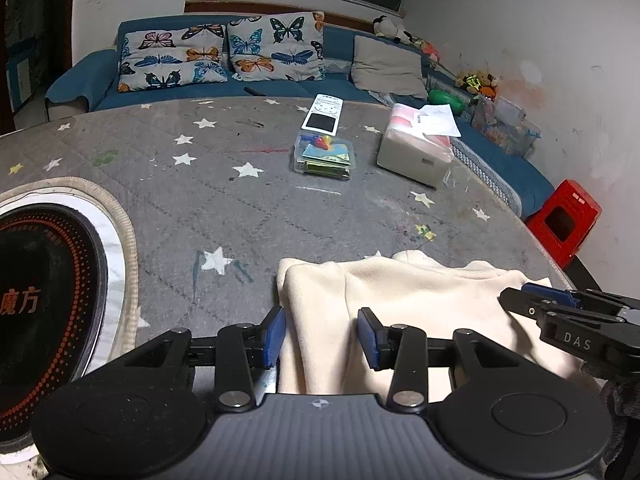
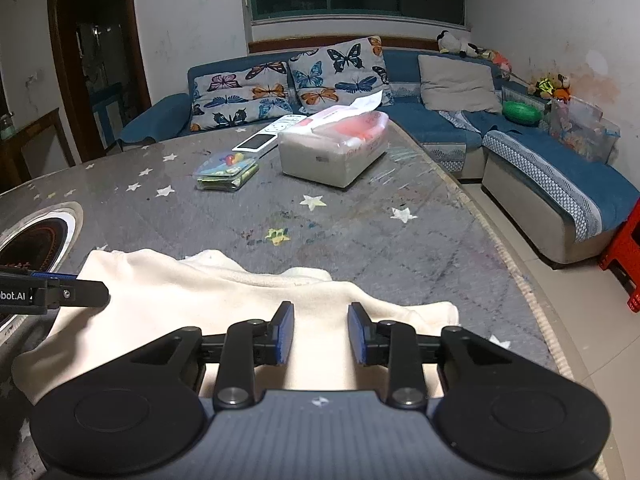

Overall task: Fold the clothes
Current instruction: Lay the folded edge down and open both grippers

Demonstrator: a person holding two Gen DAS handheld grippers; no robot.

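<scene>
Garment (image 2: 224, 300), cream fleece, lies rumpled at the near table (image 2: 360, 232) edge; left gripper (image 1: 320, 338) and right gripper (image 2: 320, 334) hover wide-jawed, empty. Any pinch should catch one layer at matching edges.

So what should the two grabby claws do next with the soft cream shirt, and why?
Probably close both claws on the near edge of the cream garment. The left gripper and the right gripper both stand open just over the cloth, holding nothing. The garment lies loosely bunched on the grey star-print table cover, so a fold likely can't start until its edge is pinched.
</scene>
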